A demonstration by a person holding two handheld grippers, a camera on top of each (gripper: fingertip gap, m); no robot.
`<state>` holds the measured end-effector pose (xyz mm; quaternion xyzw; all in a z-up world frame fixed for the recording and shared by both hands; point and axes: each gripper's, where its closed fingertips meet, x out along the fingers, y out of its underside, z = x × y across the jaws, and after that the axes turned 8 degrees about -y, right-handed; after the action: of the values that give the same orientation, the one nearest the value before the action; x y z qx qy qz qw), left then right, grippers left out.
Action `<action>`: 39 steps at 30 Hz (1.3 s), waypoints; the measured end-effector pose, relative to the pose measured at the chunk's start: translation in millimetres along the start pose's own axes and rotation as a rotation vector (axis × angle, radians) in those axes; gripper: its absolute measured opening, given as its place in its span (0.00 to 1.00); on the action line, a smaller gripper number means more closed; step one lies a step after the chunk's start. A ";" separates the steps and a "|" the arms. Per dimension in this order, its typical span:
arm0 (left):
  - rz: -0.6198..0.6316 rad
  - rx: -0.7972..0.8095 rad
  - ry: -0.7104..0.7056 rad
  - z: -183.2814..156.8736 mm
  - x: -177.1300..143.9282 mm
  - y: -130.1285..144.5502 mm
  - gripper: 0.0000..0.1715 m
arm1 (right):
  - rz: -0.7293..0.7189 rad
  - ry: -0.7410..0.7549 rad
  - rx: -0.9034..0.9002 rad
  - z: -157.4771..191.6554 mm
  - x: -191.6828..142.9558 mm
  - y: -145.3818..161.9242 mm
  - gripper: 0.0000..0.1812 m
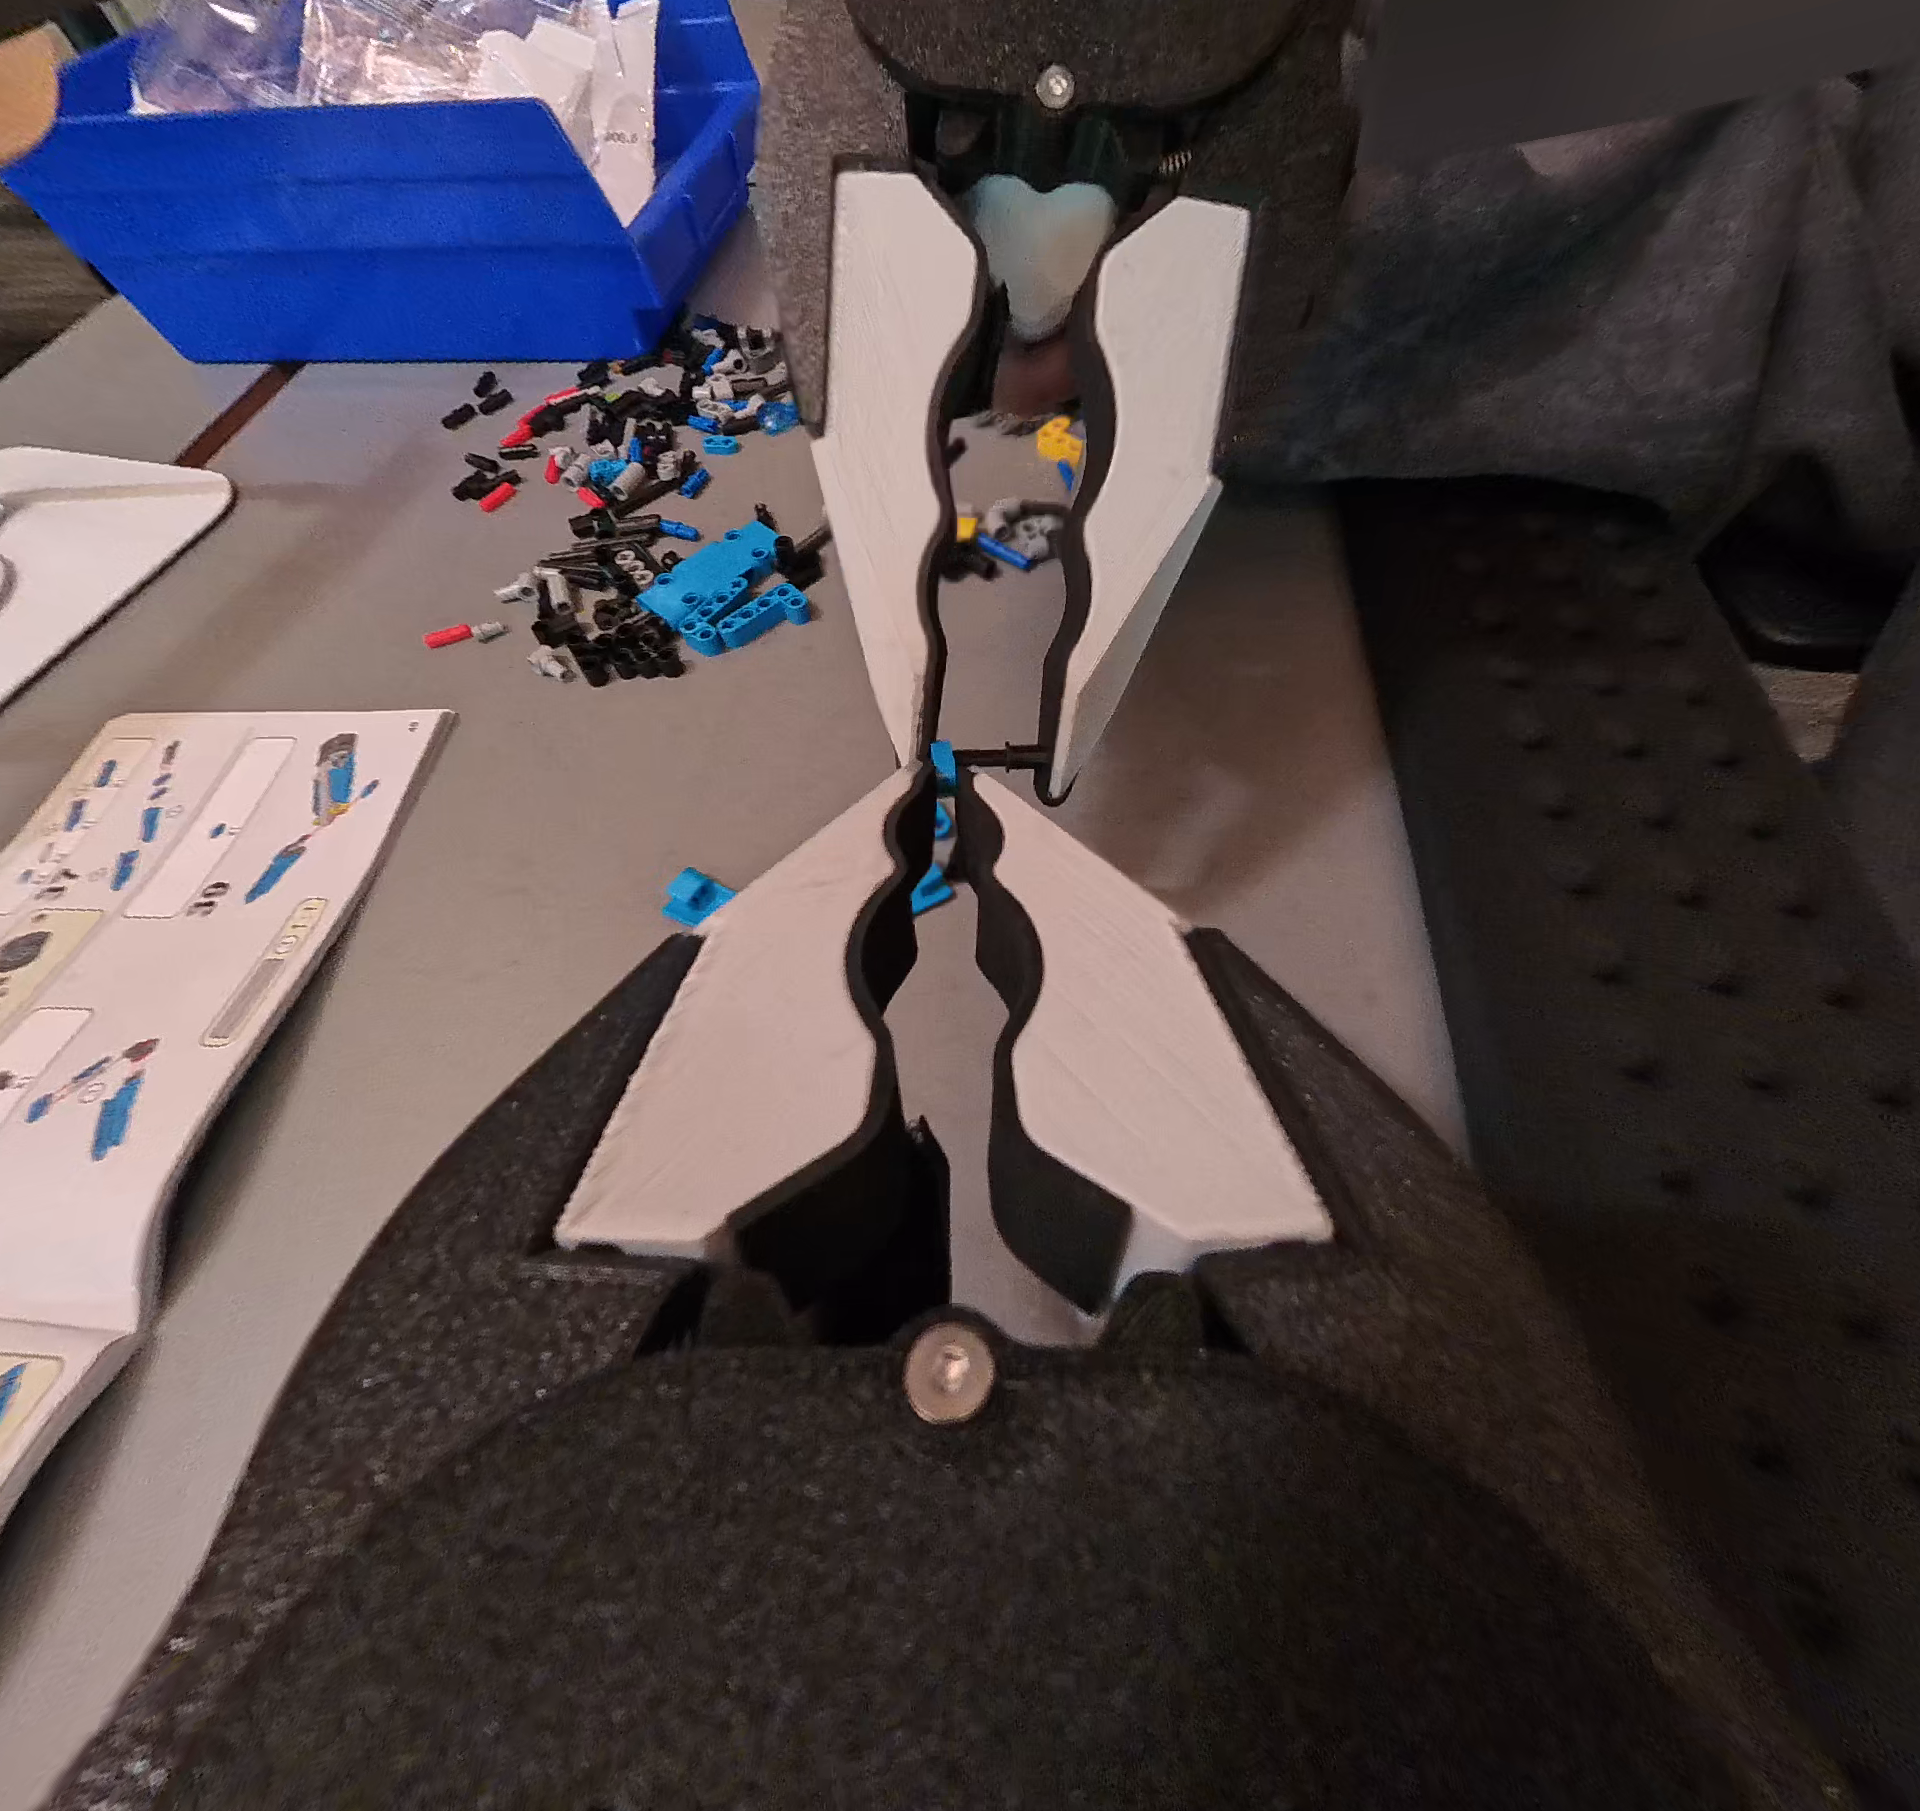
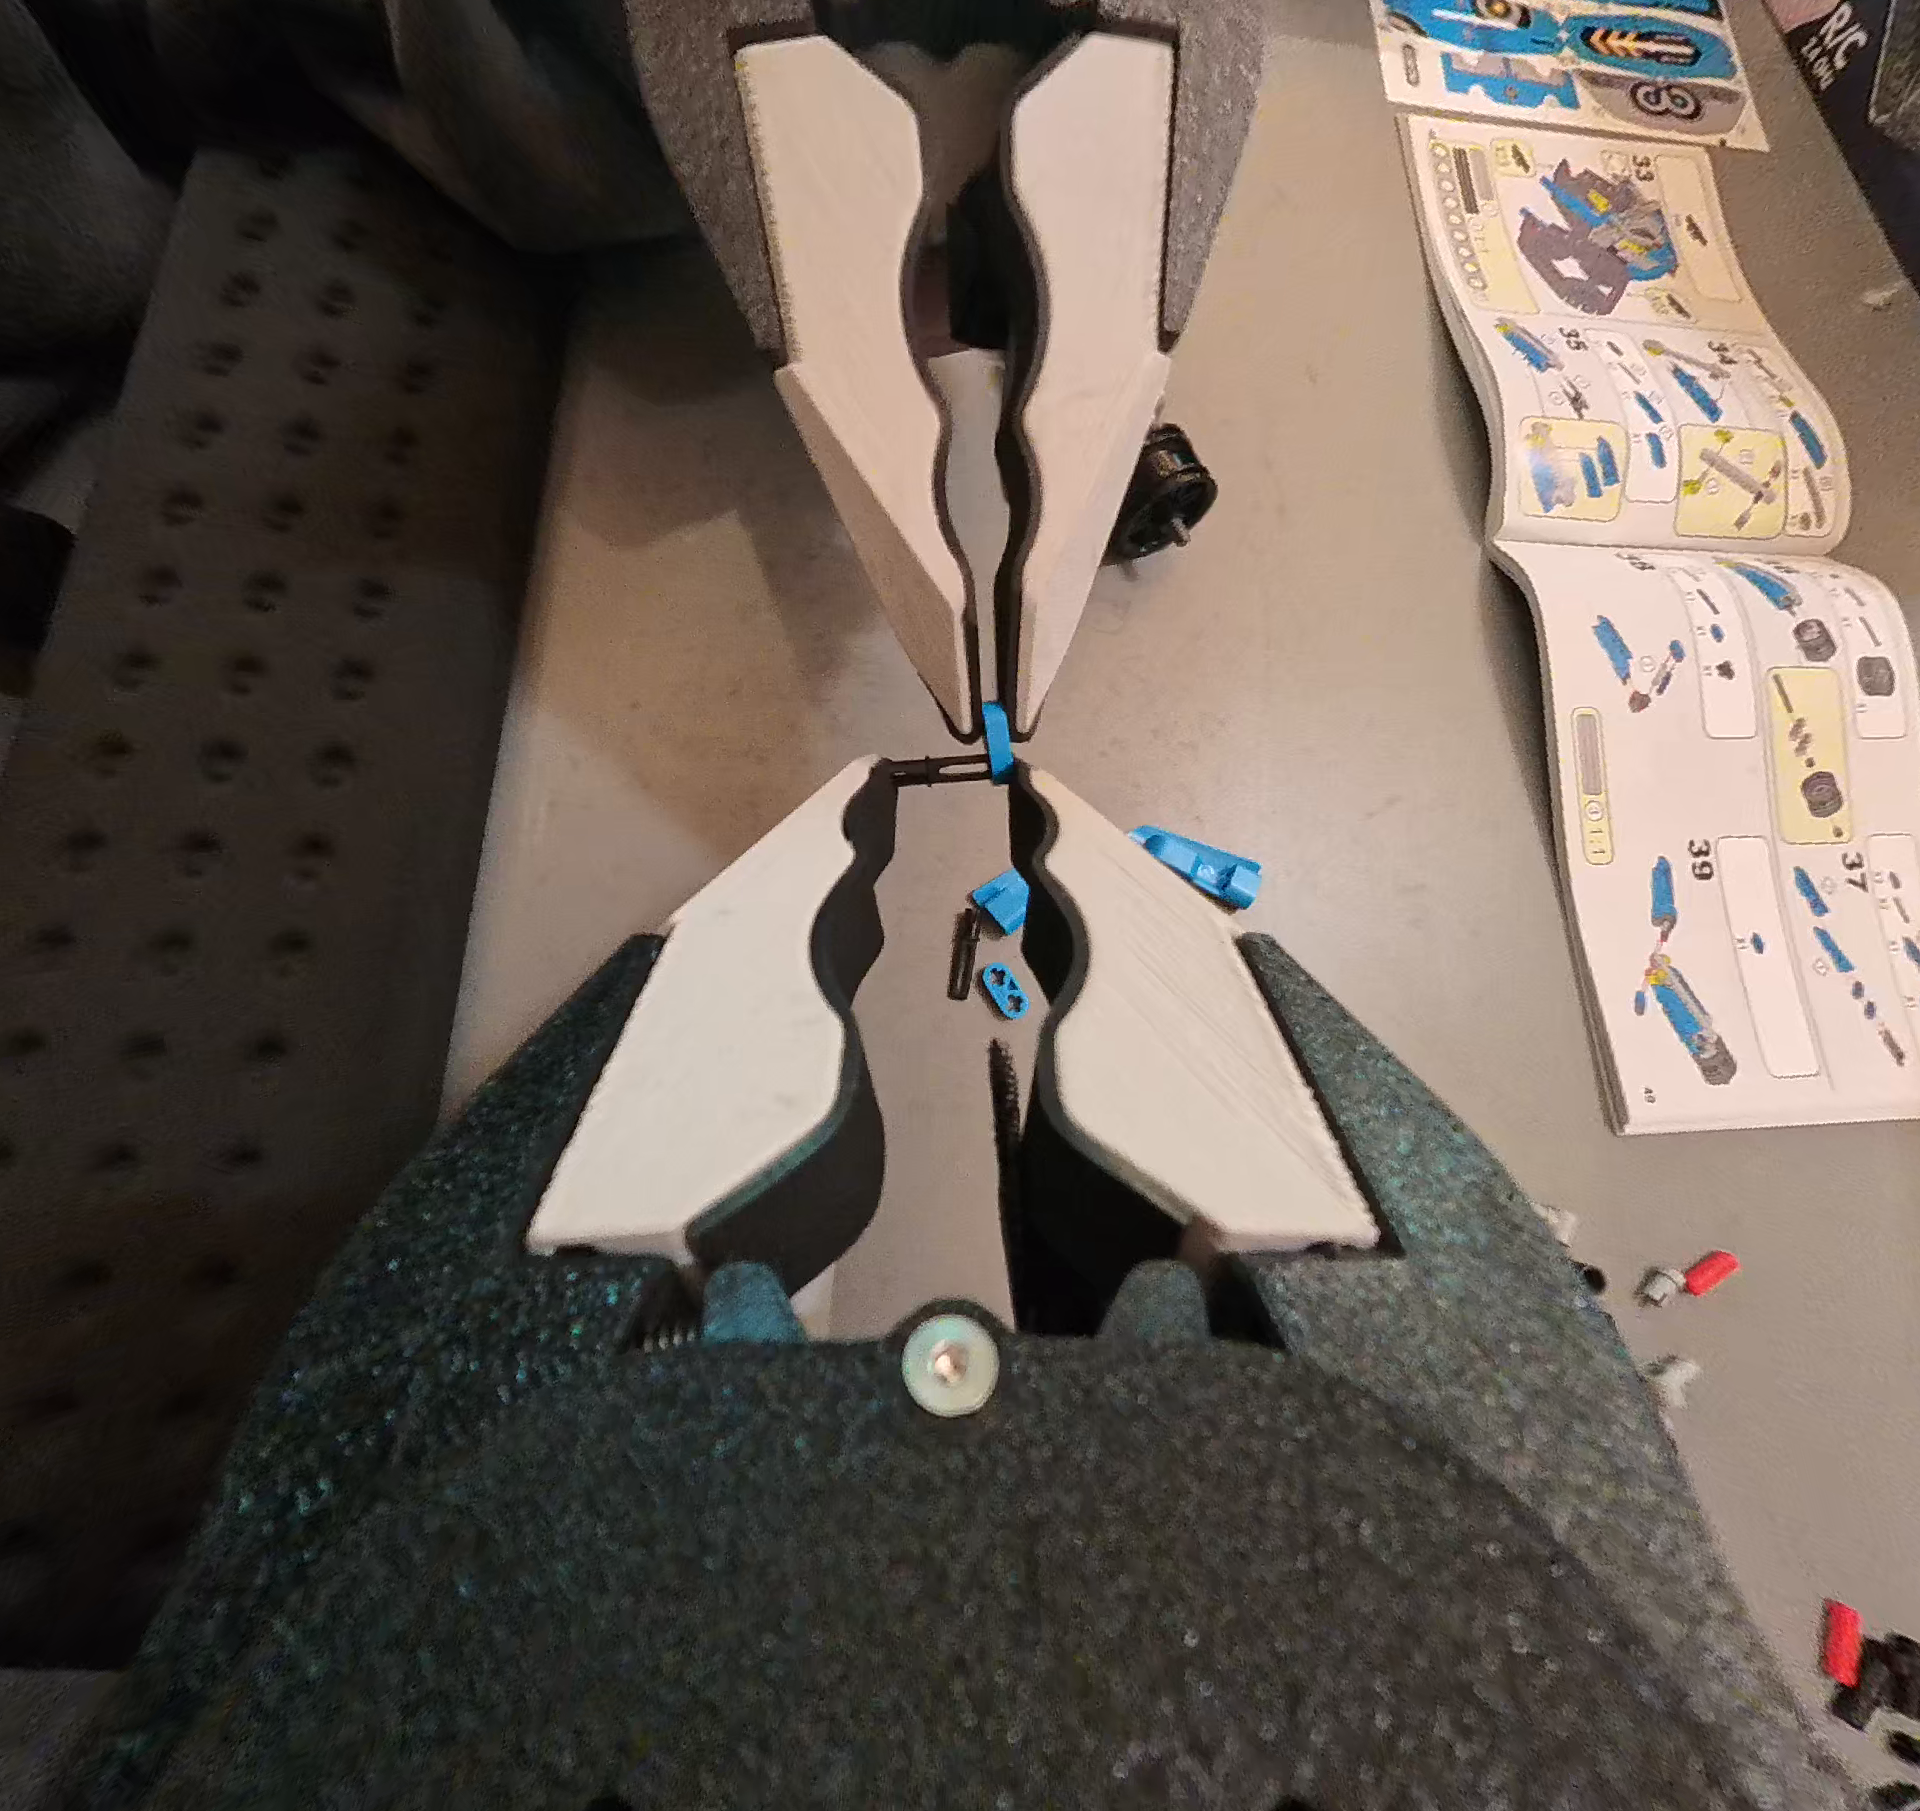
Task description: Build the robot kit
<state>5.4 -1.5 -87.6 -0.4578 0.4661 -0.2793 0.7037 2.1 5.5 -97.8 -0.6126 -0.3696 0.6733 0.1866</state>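
Blue connector [image 2: 997, 738], pinched in the tight-pressed tips of the left gripper [image 1: 940, 787] above the grey table [image 2: 1299, 618], seems steadied while the right gripper [image 2: 954, 772], jaws slightly spread, clamps a black pin [image 2: 935, 767] end-on against it.

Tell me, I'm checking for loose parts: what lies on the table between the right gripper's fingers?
Right wrist view: a blue angled piece, a black pin and a small blue link lie on the table there.

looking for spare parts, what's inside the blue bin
Clear plastic bags and white paper slips fill the top of the blue bin. Anything beneath them is covered.
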 end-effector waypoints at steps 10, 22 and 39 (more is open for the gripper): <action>-0.039 -0.484 0.069 23.3 5.4 -3.4 0.12 | 0.057 0.270 -0.159 -27.9 -4.3 1.0 0.13; -0.158 -0.789 0.161 34.3 -0.1 -13.2 0.05 | 0.150 0.525 -0.365 -42.0 -5.3 -10.1 0.13; -0.113 -0.801 0.156 34.4 -2.5 -0.9 0.04 | 0.181 0.501 -0.330 -41.0 6.1 -10.8 0.12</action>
<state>35.8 13.4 -80.7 -0.6979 0.5640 -0.1475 0.4160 38.3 27.9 -93.2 -0.8118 -0.3603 0.4464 0.1093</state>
